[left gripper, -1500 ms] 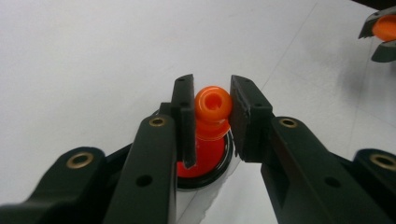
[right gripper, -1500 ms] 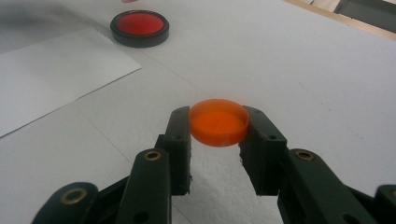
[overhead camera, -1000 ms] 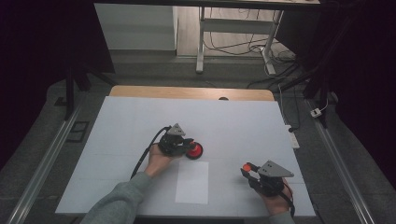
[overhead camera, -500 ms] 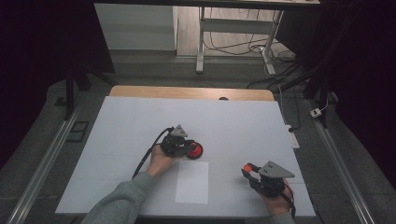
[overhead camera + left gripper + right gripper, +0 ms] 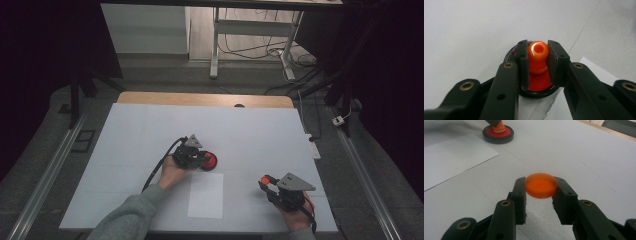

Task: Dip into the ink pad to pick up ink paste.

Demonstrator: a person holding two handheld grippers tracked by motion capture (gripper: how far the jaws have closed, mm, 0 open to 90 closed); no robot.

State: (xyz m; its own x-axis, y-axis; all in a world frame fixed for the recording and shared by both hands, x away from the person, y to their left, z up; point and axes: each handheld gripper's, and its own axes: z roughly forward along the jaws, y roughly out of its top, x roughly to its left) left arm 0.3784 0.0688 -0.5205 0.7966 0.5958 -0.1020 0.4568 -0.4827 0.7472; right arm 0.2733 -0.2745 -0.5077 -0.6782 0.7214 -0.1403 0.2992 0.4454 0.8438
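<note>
A red disc with a black rim (image 5: 210, 161) lies on the white tabletop (image 5: 140, 135), and an orange knob (image 5: 538, 53) stands upright at its middle. My left gripper (image 5: 538, 60) is shut on that knob, one pad on each side; in the high view the left gripper (image 5: 204, 159) sits mid-table. My right gripper (image 5: 541, 191) is shut on a flat orange disc (image 5: 541, 185), held level just above the table. In the high view the right gripper (image 5: 266, 182) is near the front right with the orange disc (image 5: 265, 179) at its tips.
A white sheet of paper (image 5: 206, 195) lies between the two hands near the front edge. A wooden strip (image 5: 200, 98) borders the table's far side. A power strip (image 5: 313, 148) and cables lie off the right edge.
</note>
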